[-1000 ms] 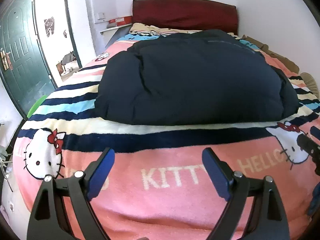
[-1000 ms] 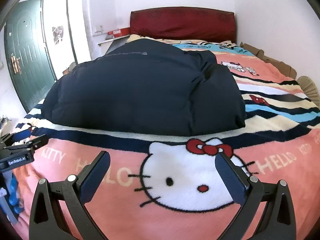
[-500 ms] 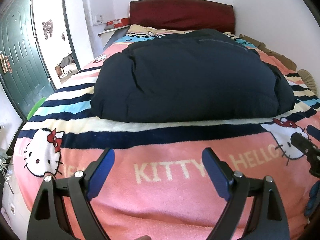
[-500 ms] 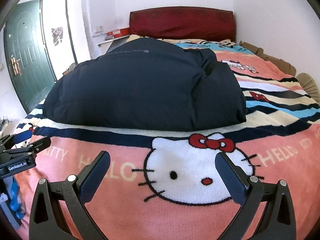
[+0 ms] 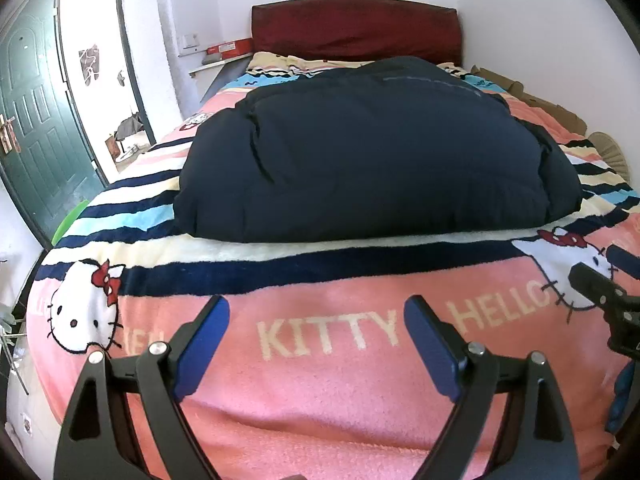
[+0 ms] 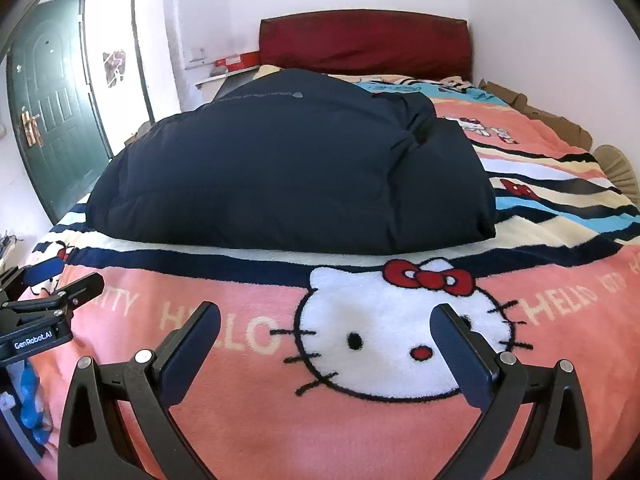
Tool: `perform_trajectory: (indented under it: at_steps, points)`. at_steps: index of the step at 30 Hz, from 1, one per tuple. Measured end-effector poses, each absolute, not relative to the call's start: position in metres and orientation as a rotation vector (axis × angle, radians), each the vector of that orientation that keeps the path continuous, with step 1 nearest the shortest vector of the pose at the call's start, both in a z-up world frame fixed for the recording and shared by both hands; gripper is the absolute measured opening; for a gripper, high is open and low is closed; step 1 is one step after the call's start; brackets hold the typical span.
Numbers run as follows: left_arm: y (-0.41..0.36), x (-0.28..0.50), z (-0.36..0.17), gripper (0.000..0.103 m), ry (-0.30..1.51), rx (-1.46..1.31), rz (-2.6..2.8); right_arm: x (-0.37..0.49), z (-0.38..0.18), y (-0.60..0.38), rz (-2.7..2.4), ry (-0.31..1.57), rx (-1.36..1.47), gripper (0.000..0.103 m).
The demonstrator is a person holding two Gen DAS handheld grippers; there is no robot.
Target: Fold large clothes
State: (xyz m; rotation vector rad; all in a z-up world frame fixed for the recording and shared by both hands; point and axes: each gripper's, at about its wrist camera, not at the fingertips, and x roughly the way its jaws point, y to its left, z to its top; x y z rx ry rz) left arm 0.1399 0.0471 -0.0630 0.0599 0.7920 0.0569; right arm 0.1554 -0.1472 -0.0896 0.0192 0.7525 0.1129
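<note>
On the bed, over a pink fleece Hello Kitty blanket (image 5: 320,400) with navy, cream and light-blue stripes, lies a bulky navy-blue padded coat (image 5: 372,152), folded into a thick, puffy block. The coat sits across the striped part of the blanket, its near edge along the cream band, and its far end reaches toward the dark red padded headboard (image 5: 356,26).

Short of the coat, above the pink lettered part of the blanket, the left gripper (image 5: 316,328) hovers with its blue-padded fingers (image 5: 204,340) spread wide apart and nothing between them; they touch neither coat nor blanket. Toward the coat's right end, the right gripper (image 6: 326,338) hangs above the white cat face printed on the blanket, its dark fingers (image 6: 460,356) likewise wide apart and empty, clear of the coat. Each gripper shows at the edge of the other's view, so the two sit side by side along the coat's near edge.

Left of the coat, beyond the bed's edge, stands a dark green panelled door (image 5: 36,120) beside a bright doorway. Right of the coat, brown cardboard (image 5: 540,104) lies along the white wall.
</note>
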Motion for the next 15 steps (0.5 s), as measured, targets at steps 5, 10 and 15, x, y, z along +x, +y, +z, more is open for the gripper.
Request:
perform_trajectory:
  at_steps: [5,10,15]
  points:
    - [0.0435,0.1397,-0.0637,0.089,0.794,0.071,0.053,0.1529,-0.0893,-0.1481,0.105,0.745,0.022,0.103]
    - [0.0424,0.1408,-0.0643,0.089,0.797,0.072,0.049,0.1514,-0.0887,-0.1468,0.101,0.739,0.017,0.103]
    - [0.0426,0.1414,-0.0645,0.089,0.797,0.072,0.049,0.1503,-0.0889,-0.1439,0.103,0.736,0.002,0.103]
